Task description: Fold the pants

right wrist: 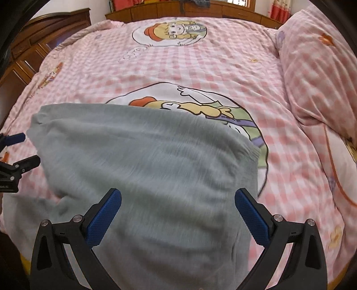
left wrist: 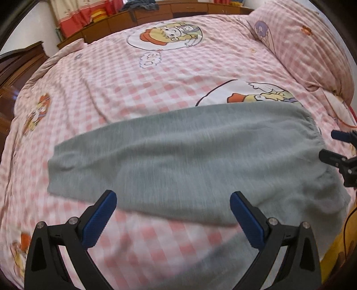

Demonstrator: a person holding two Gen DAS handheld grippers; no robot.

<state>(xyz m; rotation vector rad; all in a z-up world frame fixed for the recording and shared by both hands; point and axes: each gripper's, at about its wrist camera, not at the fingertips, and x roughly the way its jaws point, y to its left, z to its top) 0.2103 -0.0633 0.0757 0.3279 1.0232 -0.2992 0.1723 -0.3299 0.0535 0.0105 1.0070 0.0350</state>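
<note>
Grey pants [left wrist: 189,160] lie flat on the bed, folded lengthwise, leg end at the left and elastic waistband at the right. In the right wrist view the pants [right wrist: 145,169] fill the near middle, waistband edge at the right. My left gripper [left wrist: 173,200] is open and empty, hovering over the near edge of the leg. My right gripper [right wrist: 178,198] is open and empty above the waist part. The right gripper also shows at the right edge of the left wrist view [left wrist: 334,145], open. The left gripper shows at the left edge of the right wrist view [right wrist: 20,149].
The bed is covered by a pink checked cartoon sheet [left wrist: 133,89]. A matching rolled duvet [left wrist: 312,49] lies along the right side. A wooden headboard shelf [left wrist: 156,13] runs at the far end, and a dark wooden cabinet [right wrist: 33,44] stands at the left.
</note>
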